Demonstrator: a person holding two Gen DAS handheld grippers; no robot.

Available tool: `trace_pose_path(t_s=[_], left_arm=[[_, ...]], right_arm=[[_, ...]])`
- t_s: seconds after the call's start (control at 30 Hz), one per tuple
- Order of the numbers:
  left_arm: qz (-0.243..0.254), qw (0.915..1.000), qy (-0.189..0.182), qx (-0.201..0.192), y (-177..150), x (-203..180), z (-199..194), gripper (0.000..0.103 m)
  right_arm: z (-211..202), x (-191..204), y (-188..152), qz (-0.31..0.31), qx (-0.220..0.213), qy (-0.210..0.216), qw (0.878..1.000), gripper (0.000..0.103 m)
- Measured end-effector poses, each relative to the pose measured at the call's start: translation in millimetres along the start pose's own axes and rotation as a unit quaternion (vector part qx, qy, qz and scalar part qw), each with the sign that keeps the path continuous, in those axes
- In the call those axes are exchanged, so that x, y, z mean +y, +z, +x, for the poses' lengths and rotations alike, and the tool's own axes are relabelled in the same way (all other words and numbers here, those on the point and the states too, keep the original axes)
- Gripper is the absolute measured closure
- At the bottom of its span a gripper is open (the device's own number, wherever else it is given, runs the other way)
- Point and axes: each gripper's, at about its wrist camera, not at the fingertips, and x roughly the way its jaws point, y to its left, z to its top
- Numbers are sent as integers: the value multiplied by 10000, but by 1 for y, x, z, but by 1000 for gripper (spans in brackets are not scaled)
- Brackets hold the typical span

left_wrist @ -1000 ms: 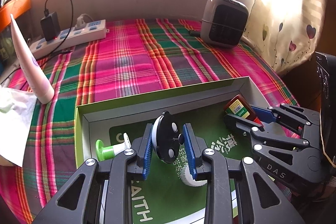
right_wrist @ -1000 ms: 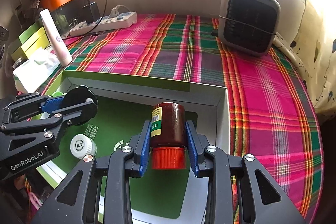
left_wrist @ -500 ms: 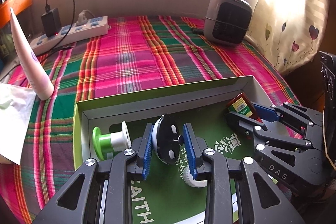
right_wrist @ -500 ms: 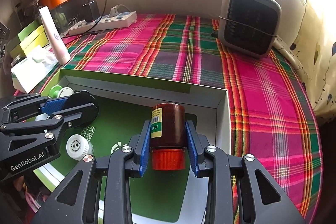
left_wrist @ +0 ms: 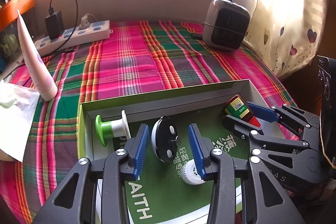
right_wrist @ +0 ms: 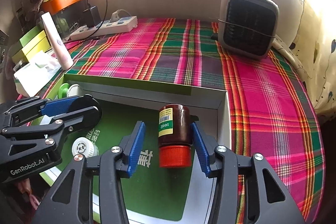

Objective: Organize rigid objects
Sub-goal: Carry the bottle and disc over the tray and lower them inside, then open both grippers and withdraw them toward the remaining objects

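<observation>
An open green box (left_wrist: 168, 93) lies on the plaid cloth. Between the fingers of my left gripper (left_wrist: 168, 135) a black-and-white disc (left_wrist: 164, 142) stands on edge on the box floor. The jaws are opening and neither blue pad presses on it. A green-and-white spool (left_wrist: 111, 129) and a white cap (left_wrist: 192, 173) lie beside it. My right gripper (right_wrist: 168, 127) is also opening. A brown bottle with a red cap (right_wrist: 174, 129) lies between its pads in the box's right corner (right_wrist: 220, 98), left pad clearly apart. The left gripper (right_wrist: 84, 112) also shows in the right wrist view.
A grey fan heater (left_wrist: 227, 26) stands at the back right. At the back left there is a white power strip (left_wrist: 84, 33) with a plugged charger. A pink tube (left_wrist: 35, 60) stands upright left of the box, beside white paper (left_wrist: 14, 114). A curtain (left_wrist: 294, 24) hangs on the right.
Both grippers' jaws have spread apart. The disc and the bottle, gripped before, now sit free in the box between the pads. Neither hand has moved.
</observation>
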Motion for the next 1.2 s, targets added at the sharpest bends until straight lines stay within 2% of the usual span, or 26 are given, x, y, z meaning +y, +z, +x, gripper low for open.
trace_pose_path(t_s=[0.33, 0.6, 1.0, 1.2], left_arm=[[4, 9998, -1, -193, -8, -4, -24, 59], [-24, 9994, 17, -347, -20, -9, -54, 58], [90, 9974, 141, -700, -60, -22, -116, 58], [72, 9968, 25, -792, -90, -22, -143, 58]], right_arm=[[-18, 2, -4, 74, -170, 28, 9998, 55], [-47, 10, -11, 125, -398, 63, 9991, 55], [-102, 26, -41, 199, -679, 31, 9975, 54], [-122, 34, -66, 319, -740, 29, 9967, 54]])
